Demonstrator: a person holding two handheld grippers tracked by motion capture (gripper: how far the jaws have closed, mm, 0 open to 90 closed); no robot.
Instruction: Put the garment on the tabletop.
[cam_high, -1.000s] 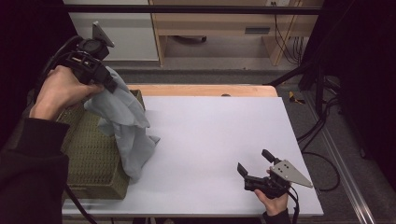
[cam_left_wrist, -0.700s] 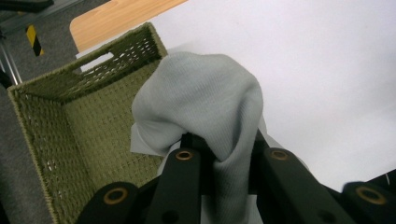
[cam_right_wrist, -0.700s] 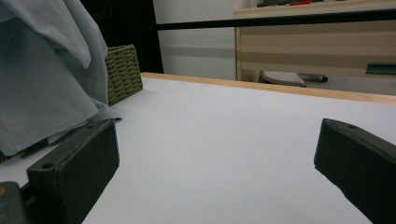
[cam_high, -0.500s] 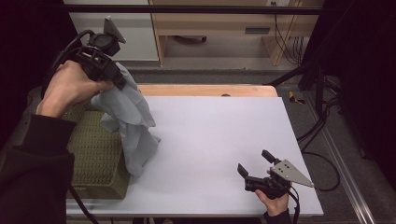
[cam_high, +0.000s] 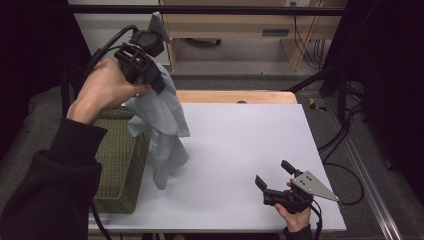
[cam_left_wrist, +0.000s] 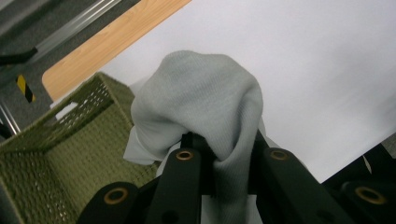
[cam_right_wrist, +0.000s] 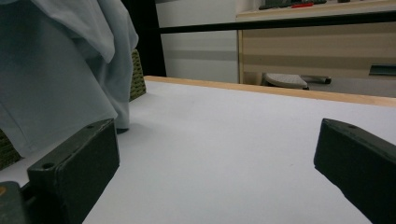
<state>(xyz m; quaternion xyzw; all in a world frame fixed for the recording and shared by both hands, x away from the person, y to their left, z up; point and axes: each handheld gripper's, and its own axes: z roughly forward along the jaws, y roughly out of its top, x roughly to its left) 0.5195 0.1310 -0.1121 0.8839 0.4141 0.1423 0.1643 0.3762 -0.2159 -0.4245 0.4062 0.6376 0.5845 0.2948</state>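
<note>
A pale grey-blue cloth (cam_high: 162, 125) hangs from my left gripper (cam_high: 156, 82), which is raised over the table's left side and shut on the cloth's top. In the left gripper view the bunched cloth (cam_left_wrist: 210, 112) is pinched between the two black jaws. Its lower end (cam_high: 162, 175) trails on the white table (cam_high: 240, 145) beside a green woven basket (cam_high: 117, 160). My right gripper (cam_high: 274, 176) rests low on the table at the front right, open, with nothing between its jaws. In the right gripper view the cloth (cam_right_wrist: 60, 70) hangs at the far left.
The green basket (cam_left_wrist: 51, 154) stands at the table's left edge, under the raised hand. A wooden strip (cam_high: 235, 96) runs along the table's far edge. Cables and a dark frame lie on the floor to the right.
My left gripper has lifted and carried the cloth to the right, away from the basket and out over the table. The right gripper has stayed put.
</note>
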